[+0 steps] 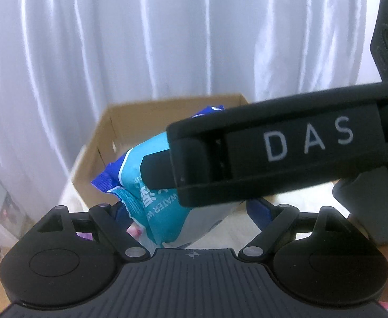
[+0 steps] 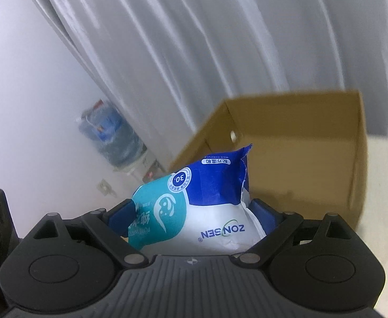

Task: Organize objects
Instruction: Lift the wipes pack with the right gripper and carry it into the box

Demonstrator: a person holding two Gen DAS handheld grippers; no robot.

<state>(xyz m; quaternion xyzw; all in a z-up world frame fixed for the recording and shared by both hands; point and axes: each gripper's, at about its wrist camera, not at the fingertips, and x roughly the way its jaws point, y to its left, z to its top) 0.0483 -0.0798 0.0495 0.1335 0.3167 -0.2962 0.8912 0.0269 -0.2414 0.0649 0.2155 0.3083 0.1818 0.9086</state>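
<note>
A blue, teal and white pack of wet wipes (image 2: 194, 209) is held between the blue pads of my right gripper (image 2: 194, 212), in front of an open cardboard box (image 2: 300, 159). In the left wrist view the same pack (image 1: 151, 193) sits between the pads of my left gripper (image 1: 188, 212), and the black right gripper body (image 1: 273, 153), marked DAS, crosses over it from the right. The box (image 1: 130, 129) lies just beyond the pack. Both grippers are closed on the pack, which is lifted and tilted.
White curtains (image 1: 141, 39) hang behind the box. A large water bottle (image 2: 114, 137) stands by the wall at the left. The box rests on a pale surface (image 2: 384, 185). Something pink (image 1: 135, 230) shows below the pack.
</note>
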